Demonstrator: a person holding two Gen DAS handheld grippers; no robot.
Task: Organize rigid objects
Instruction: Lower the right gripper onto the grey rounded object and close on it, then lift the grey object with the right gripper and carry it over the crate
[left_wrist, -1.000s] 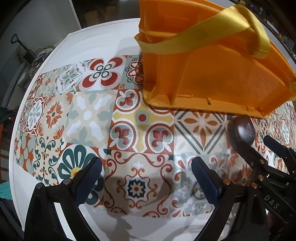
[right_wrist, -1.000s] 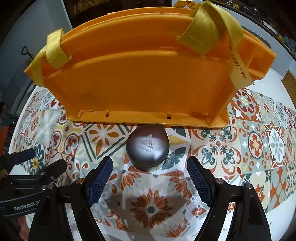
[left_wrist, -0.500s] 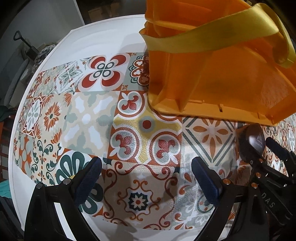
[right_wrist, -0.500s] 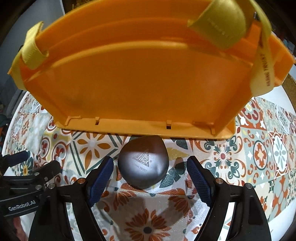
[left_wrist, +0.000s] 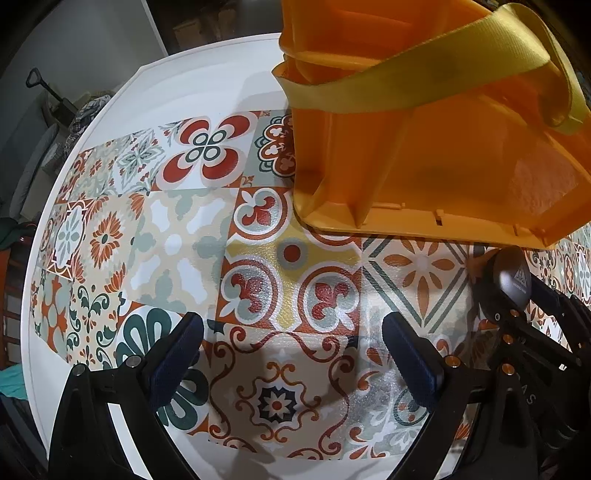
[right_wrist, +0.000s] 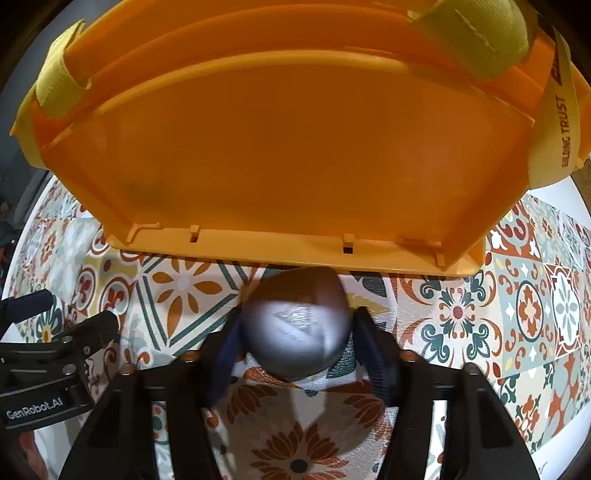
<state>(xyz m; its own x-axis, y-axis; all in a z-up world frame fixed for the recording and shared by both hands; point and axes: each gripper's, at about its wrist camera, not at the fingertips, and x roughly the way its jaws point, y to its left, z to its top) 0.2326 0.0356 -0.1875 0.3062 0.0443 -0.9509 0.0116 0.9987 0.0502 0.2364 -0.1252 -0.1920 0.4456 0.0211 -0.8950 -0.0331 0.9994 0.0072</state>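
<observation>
The dark grey rounded case (left_wrist: 511, 284) with a triangle logo lies on the patterned desk (left_wrist: 177, 243) just below the rim of the orange plastic basket (left_wrist: 424, 166), at the right edge of the left wrist view, between the right tongs' fingers; the left tongs (left_wrist: 291, 358) hang open over bare tiles, gripping nothing. In the right wrist view the case (right_wrist: 295, 332), blurred, sits just before the basket (right_wrist: 280, 147) with its yellow straps (right_wrist: 476, 40), and the right tongs (right_wrist: 295, 354) are closed on it, both blue pads (right_wrist: 373, 354) pressing its sides.
</observation>
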